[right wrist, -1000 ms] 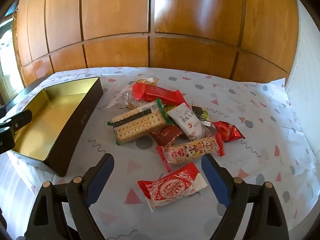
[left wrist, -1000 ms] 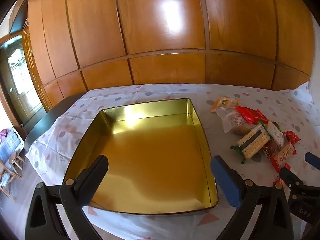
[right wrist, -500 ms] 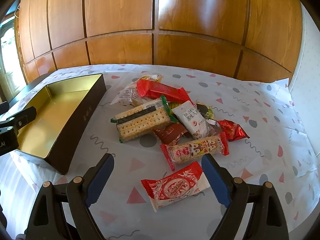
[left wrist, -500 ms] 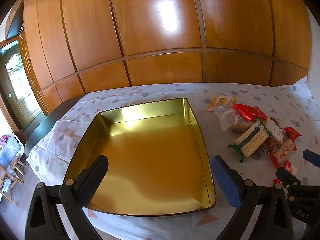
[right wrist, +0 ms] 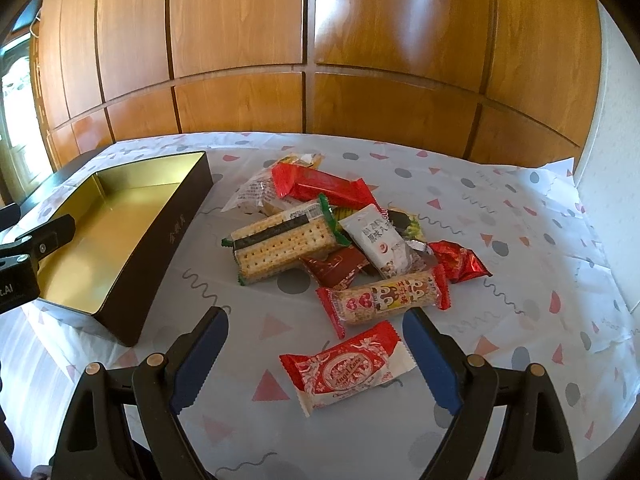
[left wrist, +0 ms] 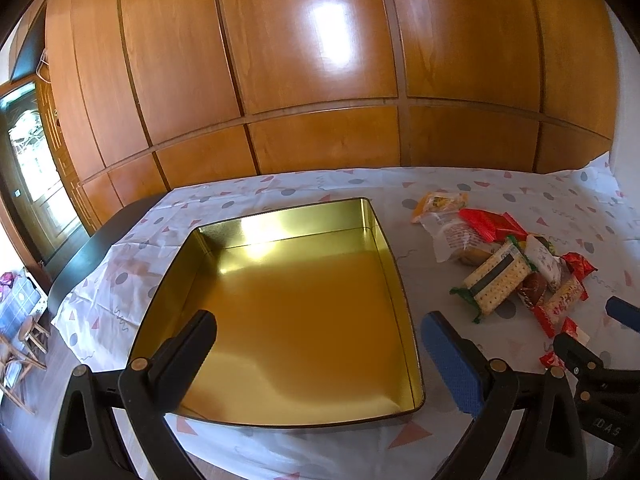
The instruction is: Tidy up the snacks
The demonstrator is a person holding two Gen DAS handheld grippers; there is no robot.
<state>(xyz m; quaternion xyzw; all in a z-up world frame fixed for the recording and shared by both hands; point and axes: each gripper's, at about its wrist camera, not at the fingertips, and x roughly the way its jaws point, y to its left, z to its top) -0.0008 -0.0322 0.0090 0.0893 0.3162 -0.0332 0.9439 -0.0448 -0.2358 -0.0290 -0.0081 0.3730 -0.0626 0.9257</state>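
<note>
An empty gold-lined tin box (left wrist: 372,216) with dark outer walls (right wrist: 160,248) sits on the patterned tablecloth. A heap of wrapped snacks lies to its right: a cracker pack (right wrist: 284,242), a long red wrapper (right wrist: 324,184), a white sachet (right wrist: 378,238), a heart-printed biscuit bar (right wrist: 386,298) and a red-and-white wafer pack (right wrist: 346,368). My left gripper (left wrist: 318,338) hovers open over the tin's near edge. Open as well, my right gripper (right wrist: 316,342) hangs just above the wafer pack, which lies between its fingers. The snack pile (left wrist: 516,276) also shows in the left wrist view.
A wooden panelled wall (right wrist: 312,60) rises behind the table. The tablecloth (right wrist: 520,240) ends at a white wall on the right. The table's dark edge (left wrist: 80,256) shows at left, with a doorway and stools beyond. My right gripper's arm (left wrist: 588,364) enters the left view.
Both grippers have drawn back and risen slightly, so the tin and snacks sit a little farther off. Both stay open; nothing on the table has moved.
</note>
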